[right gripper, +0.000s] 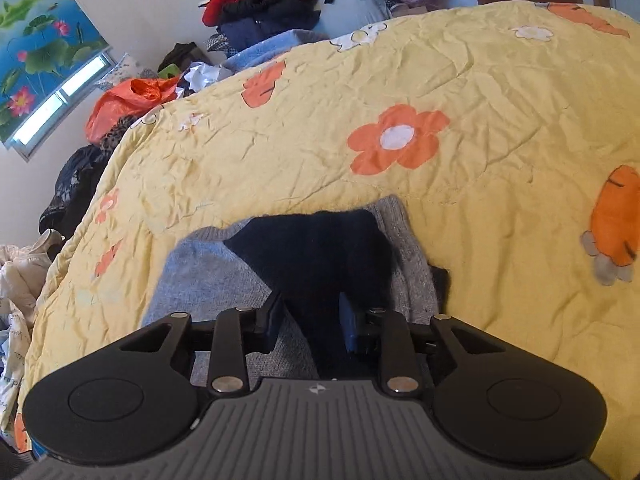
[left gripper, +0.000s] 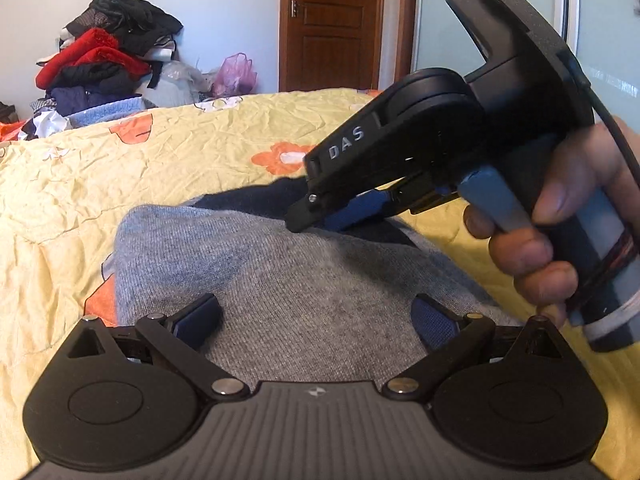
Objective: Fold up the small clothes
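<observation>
A small grey knit garment [left gripper: 304,280] with a dark navy part [right gripper: 320,248] lies on the yellow quilt [left gripper: 120,184]. My left gripper [left gripper: 316,320] hovers low over the grey knit, open wide, nothing between its fingers. In the left wrist view a hand [left gripper: 560,240] holds my right gripper [left gripper: 320,220], which comes in from the right and points down at the garment's far side. In its own view the right gripper [right gripper: 310,316] is shut on the navy part, with dark fabric bunched between its blue pads [right gripper: 348,320].
The quilt [right gripper: 480,100] carries orange flowers and carrots and spreads far and right. A pile of clothes [left gripper: 104,56] and plastic bags [left gripper: 236,76] lie beyond the bed against the wall. A wooden door [left gripper: 332,20] stands behind. More clothes lie off the bed's left edge [right gripper: 20,272].
</observation>
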`<state>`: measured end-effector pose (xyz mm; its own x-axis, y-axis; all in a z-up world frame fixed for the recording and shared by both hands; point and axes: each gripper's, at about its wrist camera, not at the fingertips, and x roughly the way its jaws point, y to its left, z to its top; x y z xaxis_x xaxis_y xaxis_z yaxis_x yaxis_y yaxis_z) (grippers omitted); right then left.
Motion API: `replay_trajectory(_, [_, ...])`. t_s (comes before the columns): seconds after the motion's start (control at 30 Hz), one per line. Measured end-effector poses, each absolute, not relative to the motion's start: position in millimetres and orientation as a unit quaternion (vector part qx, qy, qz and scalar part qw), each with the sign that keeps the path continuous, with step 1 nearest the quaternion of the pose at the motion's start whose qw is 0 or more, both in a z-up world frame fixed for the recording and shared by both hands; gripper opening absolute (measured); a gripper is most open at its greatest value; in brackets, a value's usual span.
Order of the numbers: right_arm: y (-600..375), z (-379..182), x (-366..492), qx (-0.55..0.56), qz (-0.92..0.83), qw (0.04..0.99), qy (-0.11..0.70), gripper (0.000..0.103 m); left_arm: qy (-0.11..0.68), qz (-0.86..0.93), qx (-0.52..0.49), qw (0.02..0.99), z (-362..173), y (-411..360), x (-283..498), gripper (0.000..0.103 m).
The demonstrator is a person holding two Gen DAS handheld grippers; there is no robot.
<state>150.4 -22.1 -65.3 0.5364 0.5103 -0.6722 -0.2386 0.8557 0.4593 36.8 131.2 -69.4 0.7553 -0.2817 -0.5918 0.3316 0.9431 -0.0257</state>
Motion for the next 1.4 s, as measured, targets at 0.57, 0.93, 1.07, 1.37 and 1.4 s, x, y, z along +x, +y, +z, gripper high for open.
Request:
replay_trajectory(0.57, [-96, -92, 79, 0.274, 0.247, 0.810, 0.456, 0.066, 0.362, -0.147, -0.236, 0.890, -78, 258, 18, 0.102])
replay_trajectory(0.93, [-89, -87, 71, 0.226, 0.249, 0.832, 0.441, 0.021, 0.389, -0.159, -0.217, 0.881, -78, 240, 29, 0.039])
replay_trajectory(1.07, [-94, -104, 73, 0.239, 0.246, 0.833, 0.434, 0.022, 0.387, -0.158, -0.180, 0.890, -81, 232, 29, 0.040])
replay_trajectory(1.37, [-106, -77, 27, 0.247, 0.255, 0.833, 0.425, 0.064, 0.380, -0.173, -0.210, 0.884, -69, 246, -14, 0.074])
replay_trajectory(1.4, [-104, -79, 24, 0.242, 0.260, 0.828, 0.433, 0.064, 0.390, -0.184, -0.224, 0.874, -74, 247, -18, 0.074])
